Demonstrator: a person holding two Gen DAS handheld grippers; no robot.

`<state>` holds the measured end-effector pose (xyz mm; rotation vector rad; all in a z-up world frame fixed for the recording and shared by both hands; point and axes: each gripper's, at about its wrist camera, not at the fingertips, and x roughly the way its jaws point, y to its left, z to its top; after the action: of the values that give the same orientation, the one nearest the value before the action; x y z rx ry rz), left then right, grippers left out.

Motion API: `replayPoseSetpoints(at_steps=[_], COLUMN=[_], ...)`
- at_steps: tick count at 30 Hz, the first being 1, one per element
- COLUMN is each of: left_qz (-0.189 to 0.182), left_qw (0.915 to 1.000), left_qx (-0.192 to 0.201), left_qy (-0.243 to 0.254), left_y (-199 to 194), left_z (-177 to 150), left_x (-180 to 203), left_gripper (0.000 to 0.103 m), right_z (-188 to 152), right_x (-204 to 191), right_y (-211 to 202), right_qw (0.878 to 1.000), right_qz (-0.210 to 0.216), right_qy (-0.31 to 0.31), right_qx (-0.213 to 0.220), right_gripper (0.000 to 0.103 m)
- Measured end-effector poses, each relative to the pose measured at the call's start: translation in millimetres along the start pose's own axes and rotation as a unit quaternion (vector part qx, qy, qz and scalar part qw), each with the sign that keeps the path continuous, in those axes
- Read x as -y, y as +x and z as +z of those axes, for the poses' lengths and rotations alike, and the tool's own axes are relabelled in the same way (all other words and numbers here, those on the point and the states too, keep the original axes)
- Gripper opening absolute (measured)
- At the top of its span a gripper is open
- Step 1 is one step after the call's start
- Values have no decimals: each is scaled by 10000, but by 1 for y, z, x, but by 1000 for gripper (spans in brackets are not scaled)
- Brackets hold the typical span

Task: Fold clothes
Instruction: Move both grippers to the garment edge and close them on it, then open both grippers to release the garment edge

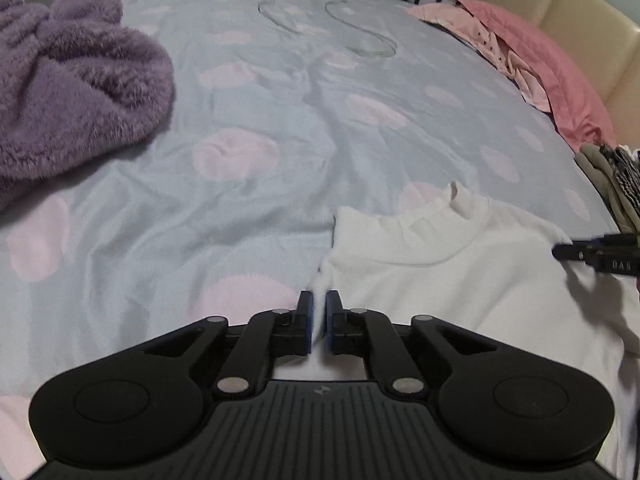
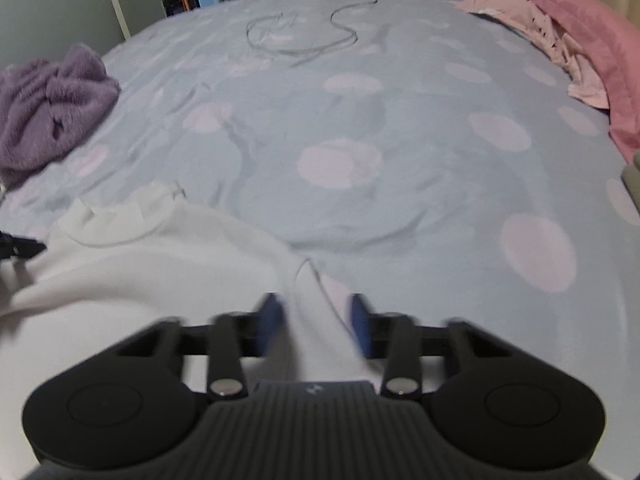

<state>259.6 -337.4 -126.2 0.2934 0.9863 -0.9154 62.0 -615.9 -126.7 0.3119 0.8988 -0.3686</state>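
A white mock-neck shirt (image 1: 440, 256) lies flat on the bed, collar pointing away from me. My left gripper (image 1: 319, 306) is shut on the shirt's left shoulder edge, with a thin fold of white cloth pinched between its blue pads. In the right wrist view, which is blurred, the shirt (image 2: 140, 264) spreads to the left. There my right gripper (image 2: 316, 320) holds a thicker bunch of its right shoulder and sleeve, the pads against the cloth on both sides. One of the right gripper's fingers (image 1: 580, 254) shows at the shirt's far side.
The bed sheet (image 1: 260, 100) is pale blue with pink dots. A purple fuzzy garment (image 1: 68, 92) is heaped at the left, and pink clothes (image 1: 540, 60) lie along the cream headboard (image 1: 580, 12). A thin cord (image 1: 360, 36) lies far off. Folded grey clothes (image 1: 608, 184) sit at the right.
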Motion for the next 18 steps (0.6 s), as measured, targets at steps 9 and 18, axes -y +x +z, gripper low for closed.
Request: replayPoseSetpoints(at_steps=[9, 18], left_qz=[548, 956], left_qw=[9943, 9908], left_qx=[779, 556], left_qy=[470, 775], left_y=[-38, 12], left_z=[72, 100], left_x=[16, 30], left_gripper=[3, 3], right_z=[24, 44], right_x=[-4, 7], right_y=[-44, -28], right_qw=[9976, 9963], right_qz=[-306, -561], right_qy=[-240, -66], right_qx=[574, 640], right_gripper=[7, 7])
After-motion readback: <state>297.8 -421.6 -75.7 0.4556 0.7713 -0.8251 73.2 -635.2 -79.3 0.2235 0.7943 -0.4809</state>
